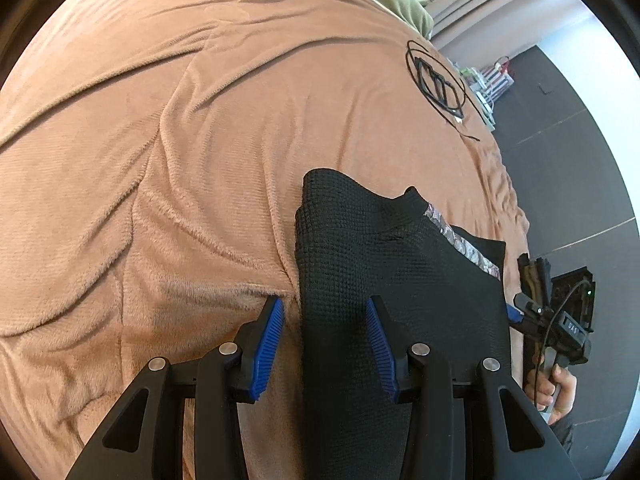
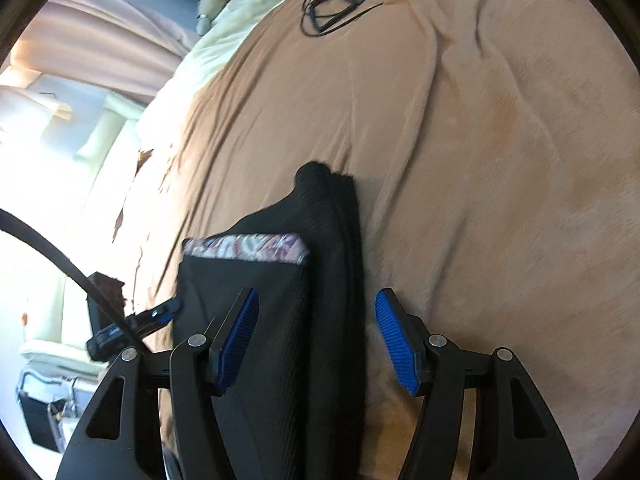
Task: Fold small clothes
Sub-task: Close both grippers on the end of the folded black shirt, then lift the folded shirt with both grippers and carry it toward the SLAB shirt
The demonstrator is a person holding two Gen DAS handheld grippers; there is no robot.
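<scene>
With its sides already turned in, a black garment (image 1: pixel 384 264) lies as a narrow strip on the near right of the bed (image 1: pixel 160 160); the left tool (image 1: pixel 326 344) and right tool (image 2: pixel 316 336) hover wide apart, gripping nothing. Judging by its length, a crosswise fold remains.

I see a tan plush blanket (image 1: pixel 160 140) covering the bed, creased throughout. A coiled black cable (image 1: pixel 438 80) lies on it. A pale green cover (image 2: pixel 248 4) adjoins the blanket's far edge. Dark floor (image 1: pixel 568 168) lies beside the bed.
</scene>
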